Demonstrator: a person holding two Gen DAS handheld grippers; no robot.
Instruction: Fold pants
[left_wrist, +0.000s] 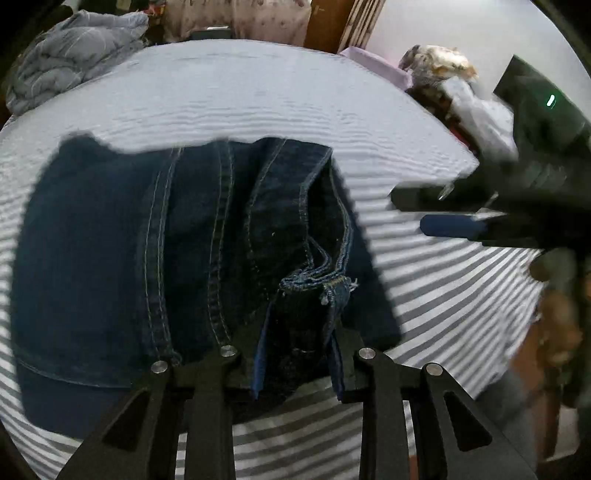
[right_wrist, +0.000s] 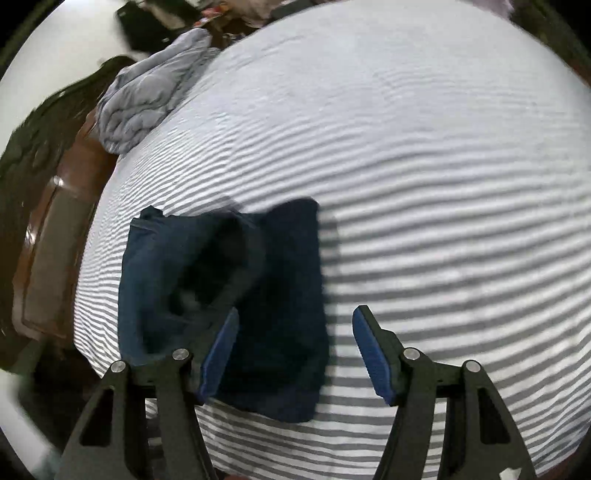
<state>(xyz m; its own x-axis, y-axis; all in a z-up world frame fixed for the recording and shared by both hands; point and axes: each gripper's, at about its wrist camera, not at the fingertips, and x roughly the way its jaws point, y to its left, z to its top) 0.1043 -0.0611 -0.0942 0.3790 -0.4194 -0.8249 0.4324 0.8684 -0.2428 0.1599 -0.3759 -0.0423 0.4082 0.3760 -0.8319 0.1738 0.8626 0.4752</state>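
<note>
Pants (left_wrist: 207, 258) of dark blue denim are seen lying on a bed (left_wrist: 236, 96) covered in a grey-and-white striped sheet; in the left wrist view they fill the centre and spread toward 9 o'clock, with pale stitched seams running from 12 toward 6 o'clock. In the right wrist view the pants (right_wrist: 284, 302) are shown as a compact folded bundle left of centre, with the striped bed (right_wrist: 443, 184) spreading from 12 through 3 o'clock around them. A crumpled grey quilt (left_wrist: 74, 55) is seen at 10 o'clock in the left wrist view, on the far edge of the bed, and the same quilt (right_wrist: 147, 99) is found at 10 o'clock in the right wrist view. The left gripper (left_wrist: 297, 354) is seen at 6 o'clock with a fold of denim between its blue pads, and the jaws are closed onto that fold, whose frayed hem stands just above them. The right gripper (right_wrist: 293, 350) is held with its jaws spread wide and nothing between them; its left pad lies over the pants and its right pad over bare sheet. That right gripper (left_wrist: 454, 218) is also seen, blurred, at 3 o'clock in the left wrist view.
</note>
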